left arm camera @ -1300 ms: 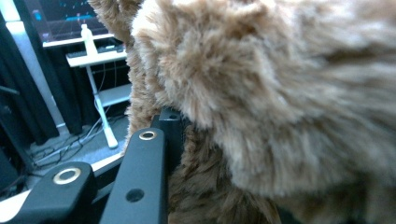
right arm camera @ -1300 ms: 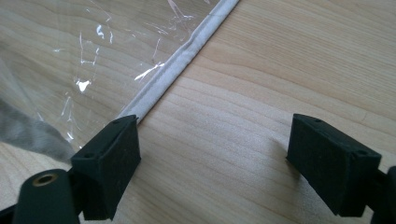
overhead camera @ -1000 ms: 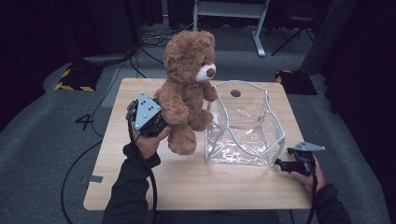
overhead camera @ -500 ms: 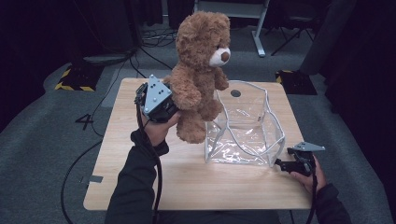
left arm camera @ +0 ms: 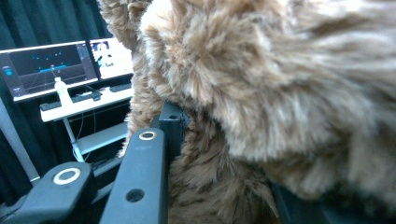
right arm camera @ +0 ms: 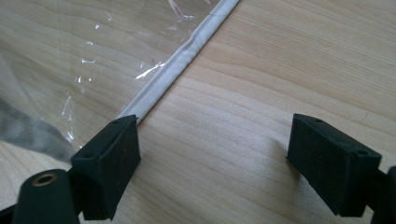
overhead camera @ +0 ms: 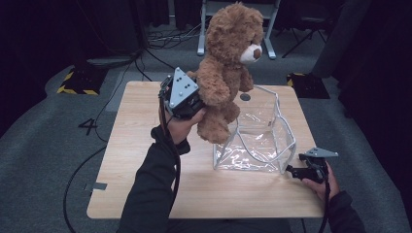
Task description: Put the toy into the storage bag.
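A brown teddy bear (overhead camera: pixel 228 73) hangs upright in the air over the table (overhead camera: pixel 141 145), one foot dangling by the left rim of a clear plastic bag (overhead camera: pixel 262 141) that stands open. My left gripper (overhead camera: pixel 203 103) is shut on the bear's body from its left side. In the left gripper view brown fur (left arm camera: pixel 280 93) bulges between the jaws, and one black finger (left arm camera: pixel 140 177) presses into it. My right gripper (overhead camera: pixel 293 170) rests low at the bag's front right corner, open. Between its pads (right arm camera: pixel 112 158) lies bare wood, with the bag's white seam (right arm camera: pixel 187 51) just ahead.
A small dark round mark (overhead camera: pixel 245 97) sits on the table behind the bag. Cables, white desk legs (overhead camera: pixel 201 29) and yellow-black striped blocks (overhead camera: pixel 77 80) lie on the grey floor beyond. Monitors (left arm camera: pixel 46 65) stand on a desk in the left gripper view.
My left gripper has lifted the bear off the table and carried it up and to the right, toward the bag. The right gripper has stayed where it was.
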Demonstrator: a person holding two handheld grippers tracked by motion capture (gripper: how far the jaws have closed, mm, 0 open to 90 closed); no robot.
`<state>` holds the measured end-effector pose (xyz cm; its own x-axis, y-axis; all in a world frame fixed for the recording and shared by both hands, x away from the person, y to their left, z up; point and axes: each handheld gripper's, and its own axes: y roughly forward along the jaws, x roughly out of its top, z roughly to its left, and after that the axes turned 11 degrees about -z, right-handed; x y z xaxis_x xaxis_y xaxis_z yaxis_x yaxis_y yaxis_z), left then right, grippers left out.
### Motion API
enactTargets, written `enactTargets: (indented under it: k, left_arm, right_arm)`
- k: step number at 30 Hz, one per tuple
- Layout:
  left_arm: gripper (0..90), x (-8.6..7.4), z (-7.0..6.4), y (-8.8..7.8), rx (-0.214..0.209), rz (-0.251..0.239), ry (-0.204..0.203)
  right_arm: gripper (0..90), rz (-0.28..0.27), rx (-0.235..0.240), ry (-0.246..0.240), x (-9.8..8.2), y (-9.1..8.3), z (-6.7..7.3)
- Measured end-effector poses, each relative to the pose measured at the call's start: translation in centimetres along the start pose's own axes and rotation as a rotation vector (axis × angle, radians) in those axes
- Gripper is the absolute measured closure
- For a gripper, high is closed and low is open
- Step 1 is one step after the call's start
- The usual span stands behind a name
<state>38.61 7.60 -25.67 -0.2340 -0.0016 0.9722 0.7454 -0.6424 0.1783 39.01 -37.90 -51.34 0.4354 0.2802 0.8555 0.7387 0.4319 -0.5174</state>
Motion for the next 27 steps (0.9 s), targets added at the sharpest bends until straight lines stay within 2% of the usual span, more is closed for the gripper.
enactTargets:
  k: [5, 11, 16, 19, 27]
  left_arm:
    - [67.8, 1.1, -0.7, 1.1, -0.015, -0.005, 0.021]
    - [67.9, 2.0, -1.1, 1.9, -0.032, -0.020, 0.023]
    - [68.2, 2.9, -2.1, 3.1, -0.052, -0.025, 0.038]
    - [68.2, 3.0, -2.6, 3.5, -0.060, -0.030, 0.035]
    - [68.1, 2.3, -4.4, 5.5, -0.113, -0.025, 0.010]
  right_arm:
    - [16.9, 0.001, 0.000, 0.002, 0.0, 0.0, 0.0]
    - [16.9, 0.000, 0.000, 0.001, 0.0, 0.0, 0.0]
    - [16.9, 0.001, 0.000, 0.001, 0.0, 0.0, 0.0]
    - [16.9, 0.001, 0.000, 0.001, 0.0, 0.0, 0.0]
    - [16.9, 0.001, 0.001, 0.001, 0.0, 0.0, 0.0]
